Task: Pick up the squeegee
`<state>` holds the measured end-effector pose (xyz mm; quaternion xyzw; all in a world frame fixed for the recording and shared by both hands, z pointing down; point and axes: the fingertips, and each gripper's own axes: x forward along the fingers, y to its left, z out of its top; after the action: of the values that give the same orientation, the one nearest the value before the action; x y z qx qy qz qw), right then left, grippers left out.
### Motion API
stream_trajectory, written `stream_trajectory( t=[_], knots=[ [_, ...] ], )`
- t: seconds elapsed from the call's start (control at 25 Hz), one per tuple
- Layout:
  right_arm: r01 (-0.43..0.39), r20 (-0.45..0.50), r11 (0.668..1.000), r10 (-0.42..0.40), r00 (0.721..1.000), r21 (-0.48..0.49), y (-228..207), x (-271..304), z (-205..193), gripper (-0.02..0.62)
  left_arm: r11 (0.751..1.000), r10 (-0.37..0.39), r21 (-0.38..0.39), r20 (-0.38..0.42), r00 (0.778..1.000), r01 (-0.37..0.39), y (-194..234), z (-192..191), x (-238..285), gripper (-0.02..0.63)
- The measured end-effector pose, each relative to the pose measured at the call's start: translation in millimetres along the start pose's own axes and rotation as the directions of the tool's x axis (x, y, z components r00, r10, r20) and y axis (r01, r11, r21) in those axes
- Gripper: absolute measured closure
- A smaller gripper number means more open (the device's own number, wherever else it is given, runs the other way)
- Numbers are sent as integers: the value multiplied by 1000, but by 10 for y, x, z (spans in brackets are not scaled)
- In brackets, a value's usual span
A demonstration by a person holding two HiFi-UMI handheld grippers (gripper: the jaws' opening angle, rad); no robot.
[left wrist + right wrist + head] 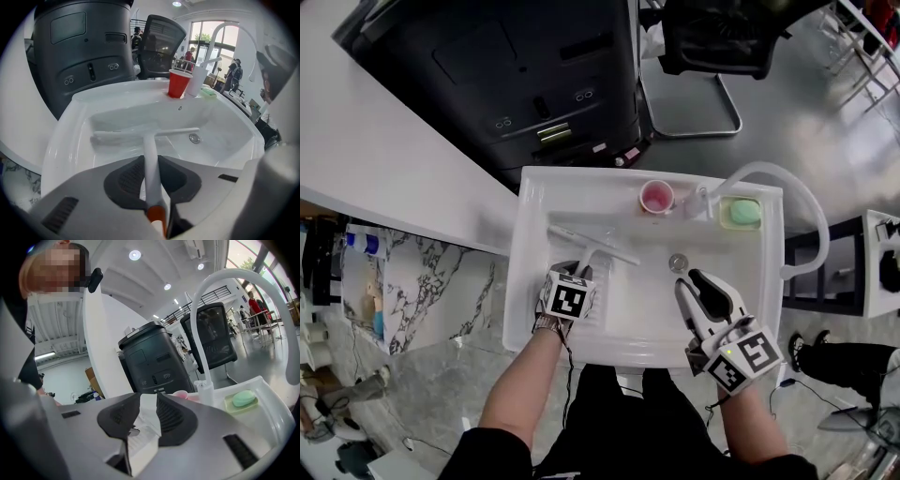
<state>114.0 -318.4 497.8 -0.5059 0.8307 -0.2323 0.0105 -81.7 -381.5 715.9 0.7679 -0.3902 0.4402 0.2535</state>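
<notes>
Glossy white sink [531,267], smooth plastic squeegee [150,140], matt ribbed fingers [124,181]

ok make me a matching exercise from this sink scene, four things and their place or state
1 white squeegee with orange-tipped handle
2 red plastic cup
3 green bar of soap
4 right gripper

a back right corner of white sink
b jaws apart, empty
c back rim, left of the tap
d handle clamped in left gripper

Pairs: 1-d, 2-c, 3-a, 4-b

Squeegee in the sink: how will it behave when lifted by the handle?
The squeegee looks like thin rigid plastic: probably light and stiff. The fingers hold the handle near its orange end, far from the wide blade, so it may pivot or droop. The smooth handle might slip.
</notes>
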Motion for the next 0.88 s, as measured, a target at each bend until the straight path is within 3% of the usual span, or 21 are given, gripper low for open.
stream_trajectory(
  t=[0.32,0.52,0.68,0.88],
  knots=[
    [-54,15,998,54,998,-21,51,-87,148,472,999,15,-50,116,993,-9,-138,257,-417,514],
    [-108,29,993,110,994,-46,130,-177,271,472,993,44,-113,239,970,-18,-249,475,-920,514],
    [-150,38,986,153,988,-66,222,-311,378,476,985,81,-173,369,926,-17,-337,640,-1492,514],
    [-222,43,971,227,973,-93,347,-440,473,483,971,154,-239,535,831,-26,-445,724,-2301,514]
  ],
)
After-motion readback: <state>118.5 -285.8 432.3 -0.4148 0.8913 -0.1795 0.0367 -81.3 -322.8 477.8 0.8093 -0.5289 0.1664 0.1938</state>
